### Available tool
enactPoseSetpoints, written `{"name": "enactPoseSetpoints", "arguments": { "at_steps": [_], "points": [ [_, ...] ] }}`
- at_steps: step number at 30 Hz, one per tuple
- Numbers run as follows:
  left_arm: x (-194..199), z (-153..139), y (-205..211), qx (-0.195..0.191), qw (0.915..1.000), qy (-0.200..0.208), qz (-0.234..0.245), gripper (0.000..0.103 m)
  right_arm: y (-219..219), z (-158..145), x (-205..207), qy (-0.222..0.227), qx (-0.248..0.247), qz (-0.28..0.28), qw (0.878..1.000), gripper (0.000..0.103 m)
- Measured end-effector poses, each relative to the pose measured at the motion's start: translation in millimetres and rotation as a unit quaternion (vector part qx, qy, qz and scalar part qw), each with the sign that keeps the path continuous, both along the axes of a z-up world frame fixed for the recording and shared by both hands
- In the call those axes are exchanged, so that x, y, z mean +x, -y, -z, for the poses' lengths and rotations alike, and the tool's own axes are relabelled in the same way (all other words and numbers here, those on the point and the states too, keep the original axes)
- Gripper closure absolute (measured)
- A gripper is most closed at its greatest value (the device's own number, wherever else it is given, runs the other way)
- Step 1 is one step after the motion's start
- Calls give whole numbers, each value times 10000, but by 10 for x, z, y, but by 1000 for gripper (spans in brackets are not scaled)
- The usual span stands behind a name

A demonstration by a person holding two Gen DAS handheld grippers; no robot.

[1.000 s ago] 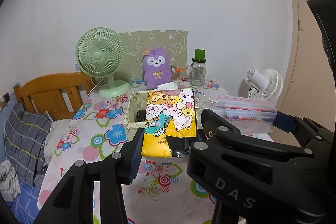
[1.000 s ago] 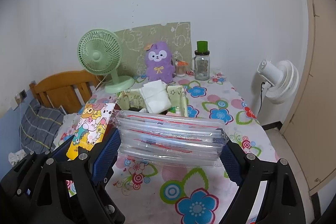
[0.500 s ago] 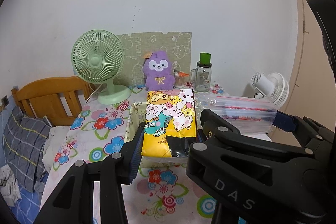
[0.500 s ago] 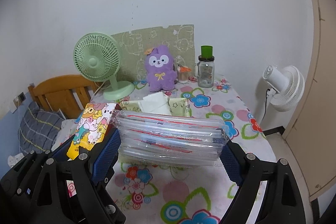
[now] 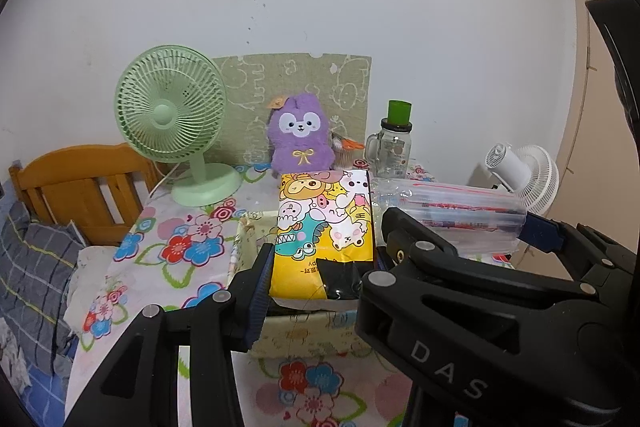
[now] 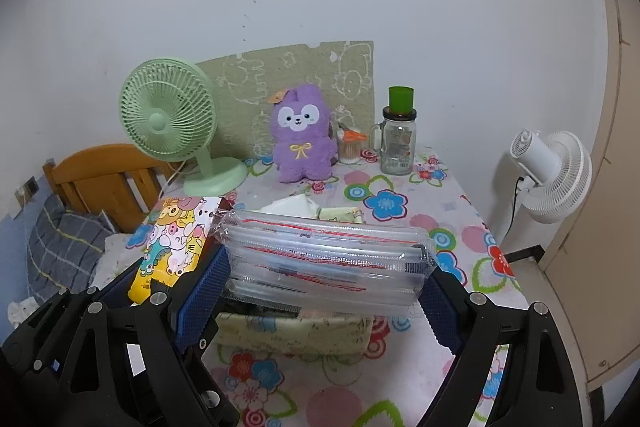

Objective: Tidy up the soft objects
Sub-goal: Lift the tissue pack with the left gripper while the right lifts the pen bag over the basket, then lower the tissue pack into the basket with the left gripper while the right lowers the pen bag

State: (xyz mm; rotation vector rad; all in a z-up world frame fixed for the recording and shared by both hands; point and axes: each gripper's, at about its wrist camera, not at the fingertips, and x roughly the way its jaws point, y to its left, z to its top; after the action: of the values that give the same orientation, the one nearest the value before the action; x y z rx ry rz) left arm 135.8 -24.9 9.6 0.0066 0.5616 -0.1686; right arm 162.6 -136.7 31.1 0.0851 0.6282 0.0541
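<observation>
Left tongs (image 5: 320, 267) pinch a yellow cartoon-print packet (image 5: 325, 223) by its sides, w/ the blue pads pressed on it; packet is held off the worktop (image 6: 440, 195), over the near-left part of a cream fabric basket (image 5: 304, 337). Right tongs (image 6: 324, 283) are spread wide but clamped on a clear plastic pack (image 6: 326, 259) w/ red lines, blue pads against both short ends; the pack hangs crosswise above the same basket, just right of the packet. In the right wrist view the packet shows at 9 o'clock of the clear pack, the two nearly touching. A white folded cloth (image 6: 294, 206) sticks up from the basket behind the pack, at 12 o'clock of it. Farther back on the flowered worktop: green desk fan (image 6: 172, 131) at 10 o'clock, purple plush toy (image 6: 302, 139) at 12, sitting upright against a green printed board (image 6: 296, 75) leaning on the wall. Right of the plush, a small cup (image 6: 350, 147) w/ an orange bit on top, then a glass jar (image 6: 397, 143) w/ a handle and a green cap, at 1 o'clock. White fan (image 6: 552, 179) stands off the worktop at 3 o'clock. Wooden headboard (image 6: 104, 175) & grey checked bedding (image 6: 60, 247) at 9 o'clock. Can't tell what else lies in the basket.
</observation>
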Motion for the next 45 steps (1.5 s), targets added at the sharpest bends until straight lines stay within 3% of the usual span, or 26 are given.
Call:
{"name": "enactPoseSetpoints", "arguments": {
  "at_steps": [20,25,33,45],
  "points": [
    [820,409,46,-104,9988,-480,44,52,44,441,795,-491,92,151,9986,13],
    [925,565,29,4,9978,-663,-29,34,47,589,934,-661,129,121,9977,13],
    [927,658,-29,188,9967,-782,-83,17,-83,699,1034,-755,156,-109,9970,13],
    [901,682,-219,168,9959,-821,-351,12,-318,766,1040,-900,132,-559,9943,8]
  ]
}}
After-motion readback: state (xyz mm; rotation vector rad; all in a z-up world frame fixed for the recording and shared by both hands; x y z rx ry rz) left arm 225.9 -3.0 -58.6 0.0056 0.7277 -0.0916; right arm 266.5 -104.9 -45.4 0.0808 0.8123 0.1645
